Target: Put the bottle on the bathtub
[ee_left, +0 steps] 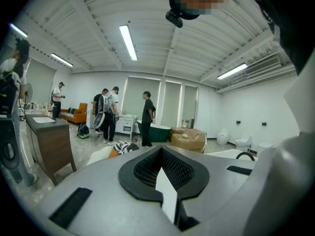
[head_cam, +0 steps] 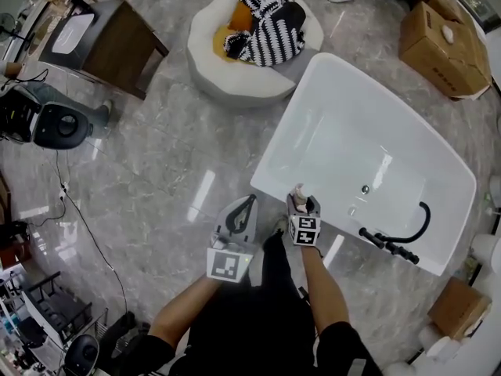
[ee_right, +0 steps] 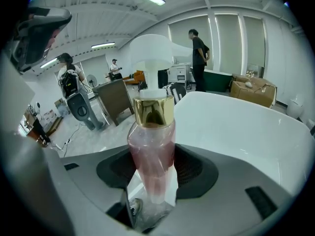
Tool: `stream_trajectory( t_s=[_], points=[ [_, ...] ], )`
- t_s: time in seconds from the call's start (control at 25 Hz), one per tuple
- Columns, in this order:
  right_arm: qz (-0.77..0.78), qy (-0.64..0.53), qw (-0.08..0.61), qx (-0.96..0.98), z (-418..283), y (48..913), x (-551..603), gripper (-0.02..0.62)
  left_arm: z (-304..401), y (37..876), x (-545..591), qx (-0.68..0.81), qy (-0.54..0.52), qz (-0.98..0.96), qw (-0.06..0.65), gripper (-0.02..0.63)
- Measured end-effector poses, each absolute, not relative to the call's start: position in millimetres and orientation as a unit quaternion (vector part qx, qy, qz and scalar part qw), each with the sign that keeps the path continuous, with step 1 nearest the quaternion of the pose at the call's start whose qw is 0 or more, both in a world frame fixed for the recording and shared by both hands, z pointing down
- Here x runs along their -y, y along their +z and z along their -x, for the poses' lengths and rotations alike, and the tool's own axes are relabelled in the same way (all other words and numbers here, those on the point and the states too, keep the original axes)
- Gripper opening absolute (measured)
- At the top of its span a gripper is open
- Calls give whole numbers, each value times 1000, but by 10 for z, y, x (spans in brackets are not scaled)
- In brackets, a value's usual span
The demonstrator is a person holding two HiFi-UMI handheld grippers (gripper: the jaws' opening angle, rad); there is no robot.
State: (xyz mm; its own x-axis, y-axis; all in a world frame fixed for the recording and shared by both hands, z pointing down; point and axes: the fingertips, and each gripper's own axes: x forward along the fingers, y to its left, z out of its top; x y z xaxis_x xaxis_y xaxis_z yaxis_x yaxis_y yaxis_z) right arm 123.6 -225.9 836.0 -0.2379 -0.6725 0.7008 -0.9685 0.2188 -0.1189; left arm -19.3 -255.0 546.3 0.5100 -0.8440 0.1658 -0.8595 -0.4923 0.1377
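A white bathtub (head_cam: 344, 108) stands on the marble floor at the right of the head view. My right gripper (head_cam: 301, 202) is over its near rim, shut on a clear pink bottle (head_cam: 298, 192). In the right gripper view the bottle (ee_right: 151, 146) stands upright between the jaws, with a gold collar and a white top, and the bathtub (ee_right: 241, 124) spreads out just behind it. To the left of the tub my left gripper (head_cam: 249, 204) hangs over the floor. Its jaws are shut with nothing in them, as the left gripper (ee_left: 165, 173) also shows in its own view.
A black faucet (head_cam: 401, 241) sits on the tub's near right rim. A round white pouf (head_cam: 235, 81) with striped cloth lies beyond the tub, a wooden cabinet (head_cam: 117, 45) at far left, a cardboard box (head_cam: 442, 37) at far right. Several people (ee_left: 109, 113) stand in the background.
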Motion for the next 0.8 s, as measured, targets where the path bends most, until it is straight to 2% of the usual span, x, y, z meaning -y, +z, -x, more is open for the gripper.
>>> stream_trajectory(
  t_s=[0.8],
  points=[
    [-558, 292, 276, 726, -1207, 8613, 2430, 224, 241, 5615, 2692, 498, 42, -858, 120, 15]
  ],
)
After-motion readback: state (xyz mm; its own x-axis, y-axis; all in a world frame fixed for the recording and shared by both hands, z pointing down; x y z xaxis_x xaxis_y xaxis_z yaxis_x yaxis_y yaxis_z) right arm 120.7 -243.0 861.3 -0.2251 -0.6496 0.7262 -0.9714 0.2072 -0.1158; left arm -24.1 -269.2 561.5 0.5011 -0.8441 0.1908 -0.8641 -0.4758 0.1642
